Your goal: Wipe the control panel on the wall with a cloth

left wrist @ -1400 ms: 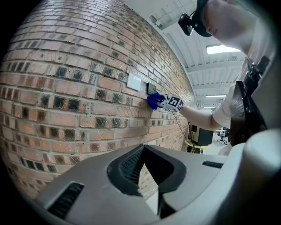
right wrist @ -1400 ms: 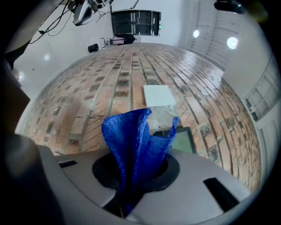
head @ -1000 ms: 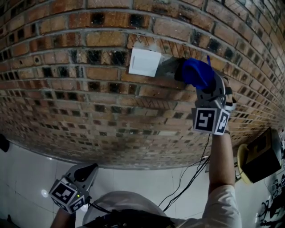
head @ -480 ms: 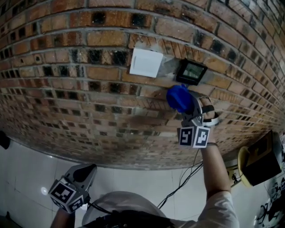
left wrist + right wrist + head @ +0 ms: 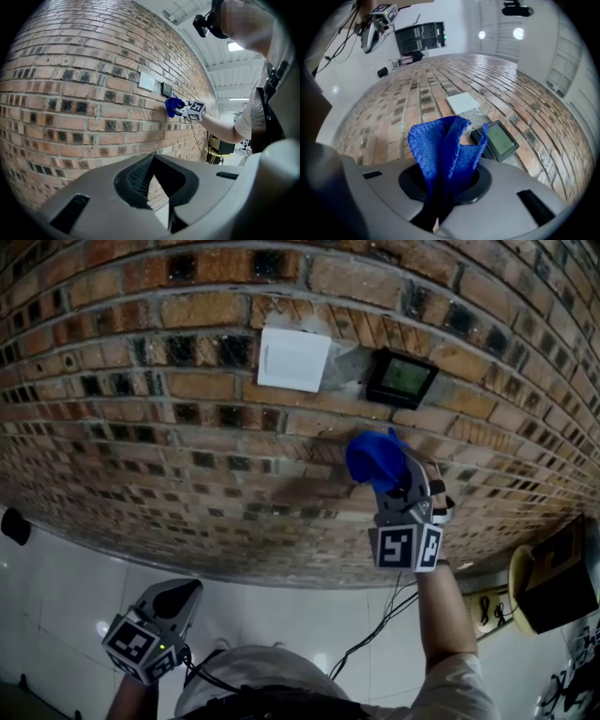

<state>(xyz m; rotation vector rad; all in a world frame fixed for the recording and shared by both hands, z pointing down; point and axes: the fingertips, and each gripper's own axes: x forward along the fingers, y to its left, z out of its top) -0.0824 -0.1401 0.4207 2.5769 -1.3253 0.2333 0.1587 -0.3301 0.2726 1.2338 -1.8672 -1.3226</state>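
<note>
The black control panel (image 5: 400, 379) with a pale screen is fixed to the brick wall (image 5: 141, 427), right of a white cover plate (image 5: 293, 359). My right gripper (image 5: 386, 476) is shut on a bunched blue cloth (image 5: 373, 458) and sits just below the panel, the cloth off its face. In the right gripper view the cloth (image 5: 443, 145) stands up from the jaws, with the panel (image 5: 499, 140) beyond it. My left gripper (image 5: 157, 624) hangs low and away from the wall; its jaws meet at the tips with nothing between them.
A black and yellow box (image 5: 555, 573) stands at the lower right. Black cables (image 5: 389, 620) run down the wall foot to the white tiled floor (image 5: 66, 596). A small dark object (image 5: 14, 524) lies at the far left.
My right gripper has slid down with the cloth from on top of the panel to below it, so the panel's screen now shows. The left gripper has stayed put.
</note>
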